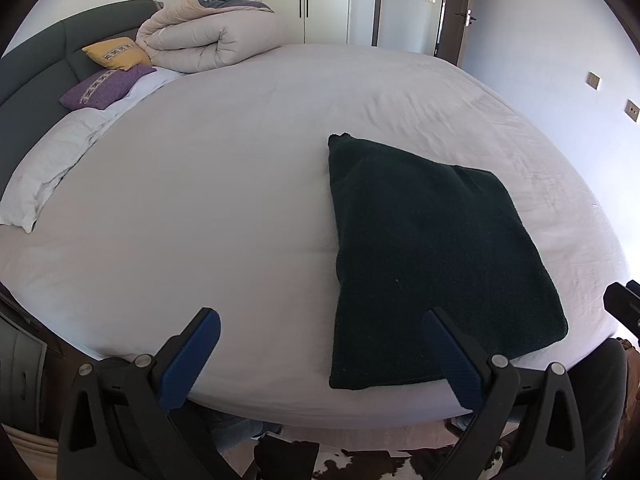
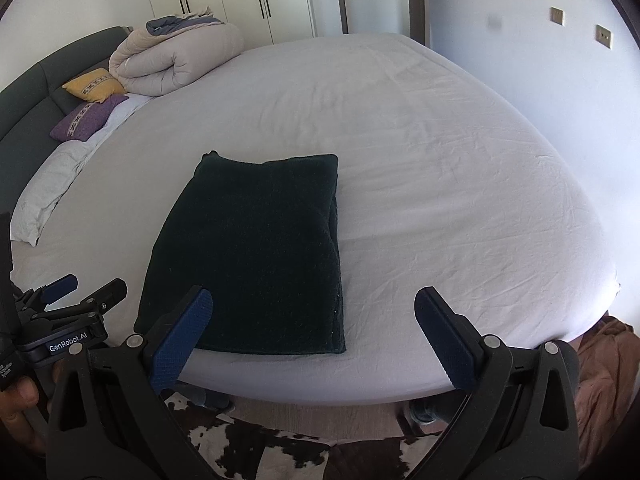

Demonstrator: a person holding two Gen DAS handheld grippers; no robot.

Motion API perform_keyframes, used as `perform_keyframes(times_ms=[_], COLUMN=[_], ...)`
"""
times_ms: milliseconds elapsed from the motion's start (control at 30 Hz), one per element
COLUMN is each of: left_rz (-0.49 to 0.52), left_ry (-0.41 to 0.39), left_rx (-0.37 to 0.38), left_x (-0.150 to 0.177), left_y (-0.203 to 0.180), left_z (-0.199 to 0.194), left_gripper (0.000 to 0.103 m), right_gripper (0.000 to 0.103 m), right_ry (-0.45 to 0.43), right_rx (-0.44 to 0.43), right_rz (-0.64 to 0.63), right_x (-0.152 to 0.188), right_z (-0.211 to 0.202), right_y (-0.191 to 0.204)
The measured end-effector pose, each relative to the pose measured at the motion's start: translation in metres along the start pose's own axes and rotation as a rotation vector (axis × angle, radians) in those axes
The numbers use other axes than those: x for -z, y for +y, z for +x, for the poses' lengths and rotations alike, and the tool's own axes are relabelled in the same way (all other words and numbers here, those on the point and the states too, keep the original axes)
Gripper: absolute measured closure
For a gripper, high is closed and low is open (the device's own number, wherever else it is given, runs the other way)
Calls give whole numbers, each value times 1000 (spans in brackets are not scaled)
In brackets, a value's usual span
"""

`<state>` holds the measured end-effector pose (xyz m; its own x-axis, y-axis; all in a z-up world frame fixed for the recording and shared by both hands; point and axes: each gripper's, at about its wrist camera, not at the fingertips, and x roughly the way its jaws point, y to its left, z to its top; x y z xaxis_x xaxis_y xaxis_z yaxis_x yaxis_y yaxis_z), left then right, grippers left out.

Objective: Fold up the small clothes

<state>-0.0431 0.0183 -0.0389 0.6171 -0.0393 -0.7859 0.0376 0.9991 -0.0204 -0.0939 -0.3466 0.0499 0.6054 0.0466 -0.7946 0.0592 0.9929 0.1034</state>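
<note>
Lying flat near the front edge of the bed [image 2: 440,160] is a dark green cloth [image 2: 256,248], folded into a neat rectangle with its long side running away from the cameras. One small corner sticks up at its far left end. The sheet under it is pale and lightly creased.

In the left wrist view the left gripper [image 1: 320,346] hangs over the front edge of the bed with its blue-padded fingers [image 1: 192,356] spread wide apart and nothing between them. Its right finger shows in front of the cloth's near left part; whether it touches the cloth cannot be told.

In the right wrist view the right gripper [image 2: 312,328] is likewise wide apart and empty, held over the same edge. Its left finger overlaps the cloth's near left corner in the picture, and its right finger stands over bare sheet. The left gripper also appears at the left border of this view, with a hand [image 2: 20,400] below it.

At the head of the bed lie a rolled beige duvet [image 2: 176,56], a yellow cushion [image 2: 94,85], a purple cushion [image 2: 86,118] and a white pillow [image 2: 44,196], all well apart from the cloth. A cowhide rug [image 2: 248,448] covers the floor below the bed.
</note>
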Motion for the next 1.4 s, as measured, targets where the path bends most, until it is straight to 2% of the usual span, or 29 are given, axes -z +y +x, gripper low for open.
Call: perform_keyframes(times_ms=[1400], left_rz=[10], left_ry=[11], left_rx=[12], left_x=[4], left_y=[-4], left_z=[4], left_gripper=[0], right_gripper=[0], right_ry=[16], right_rx=[-4], right_rz=[8], right_x=[-1], right_z=[16], right_y=[10])
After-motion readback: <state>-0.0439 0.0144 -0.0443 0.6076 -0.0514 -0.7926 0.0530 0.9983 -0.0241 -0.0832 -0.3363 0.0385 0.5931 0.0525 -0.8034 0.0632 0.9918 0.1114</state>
